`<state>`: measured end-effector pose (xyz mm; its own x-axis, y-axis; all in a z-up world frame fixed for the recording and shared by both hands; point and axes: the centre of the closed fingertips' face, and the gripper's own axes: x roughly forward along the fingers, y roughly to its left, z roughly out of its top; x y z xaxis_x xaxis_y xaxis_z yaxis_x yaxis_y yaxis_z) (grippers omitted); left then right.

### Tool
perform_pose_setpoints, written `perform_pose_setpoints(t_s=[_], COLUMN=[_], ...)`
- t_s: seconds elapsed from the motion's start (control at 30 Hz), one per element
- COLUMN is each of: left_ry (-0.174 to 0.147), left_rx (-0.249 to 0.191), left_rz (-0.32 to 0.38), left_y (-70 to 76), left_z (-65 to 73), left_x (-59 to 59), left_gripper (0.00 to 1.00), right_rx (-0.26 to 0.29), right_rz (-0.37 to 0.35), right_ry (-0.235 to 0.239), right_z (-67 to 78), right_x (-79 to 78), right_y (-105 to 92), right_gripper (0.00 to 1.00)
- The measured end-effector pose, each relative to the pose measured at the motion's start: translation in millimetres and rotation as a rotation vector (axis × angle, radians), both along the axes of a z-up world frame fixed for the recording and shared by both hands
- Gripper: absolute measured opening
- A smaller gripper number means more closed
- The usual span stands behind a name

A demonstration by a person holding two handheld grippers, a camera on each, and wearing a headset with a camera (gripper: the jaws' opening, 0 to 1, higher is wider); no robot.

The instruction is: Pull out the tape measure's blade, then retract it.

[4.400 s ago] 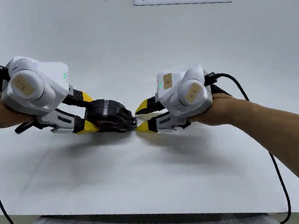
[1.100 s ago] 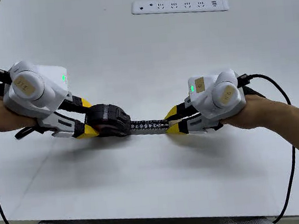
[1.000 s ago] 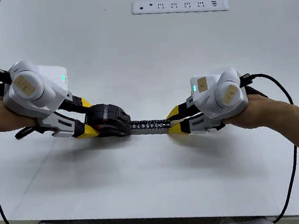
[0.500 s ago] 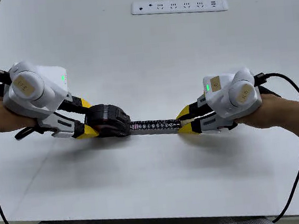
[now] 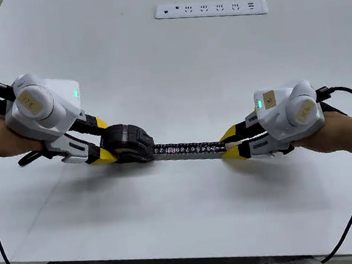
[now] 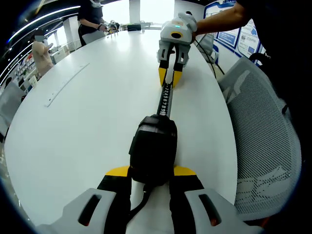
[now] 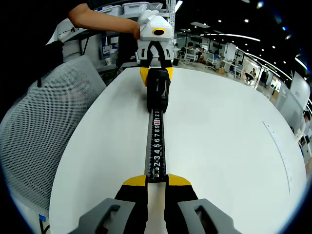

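A black tape measure case (image 5: 127, 143) lies low over the white table, clamped between the yellow-tipped jaws of my left gripper (image 5: 104, 141). In the left gripper view the case (image 6: 153, 148) sits between my jaws. Its dark numbered blade (image 5: 187, 149) runs rightward out of the case to my right gripper (image 5: 232, 143), which is shut on the blade's end. Along my right jaws the blade (image 7: 156, 146) stretches to the case (image 7: 158, 89), with my right gripper (image 7: 156, 181) pinching its tip. The right gripper (image 6: 170, 77) also appears far off in the left gripper view.
A white power strip (image 5: 211, 8) lies at the table's far side. A grey mesh chair (image 7: 39, 126) stands at the near table edge (image 5: 175, 254). Cables trail from both grippers. Other people stand far off in the left gripper view.
My right gripper has moved to the right, drawing more blade out of the case. The left gripper and the case have stayed in place.
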<state>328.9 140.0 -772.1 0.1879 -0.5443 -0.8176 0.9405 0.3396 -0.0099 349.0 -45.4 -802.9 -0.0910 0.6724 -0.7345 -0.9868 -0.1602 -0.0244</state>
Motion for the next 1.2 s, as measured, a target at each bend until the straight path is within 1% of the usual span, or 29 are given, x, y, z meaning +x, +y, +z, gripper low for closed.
perform_pose_setpoints(t_s=[0.73,1.0,1.2], left_ry=[0.004,0.006,0.007], left_rx=[0.009,0.009,0.007], left_rz=[-0.002,0.002,0.002], left_y=[-0.8,-0.7,-2.4], left_z=[-0.4,-0.9,-0.9], left_x=[-0.2,0.1,0.2], left_gripper=[0.24,0.24,0.24], right_rx=[-0.042,-0.055,-0.077], right_rz=[-0.025,-0.038,-0.046], right_ry=[-0.005,-0.009,-0.012], right_z=[0.0,0.2,-0.2], right_x=[3.2,7.6,9.1], right_y=[-39.2,-55.1,-68.2], right_gripper=[0.08,0.08,0.08])
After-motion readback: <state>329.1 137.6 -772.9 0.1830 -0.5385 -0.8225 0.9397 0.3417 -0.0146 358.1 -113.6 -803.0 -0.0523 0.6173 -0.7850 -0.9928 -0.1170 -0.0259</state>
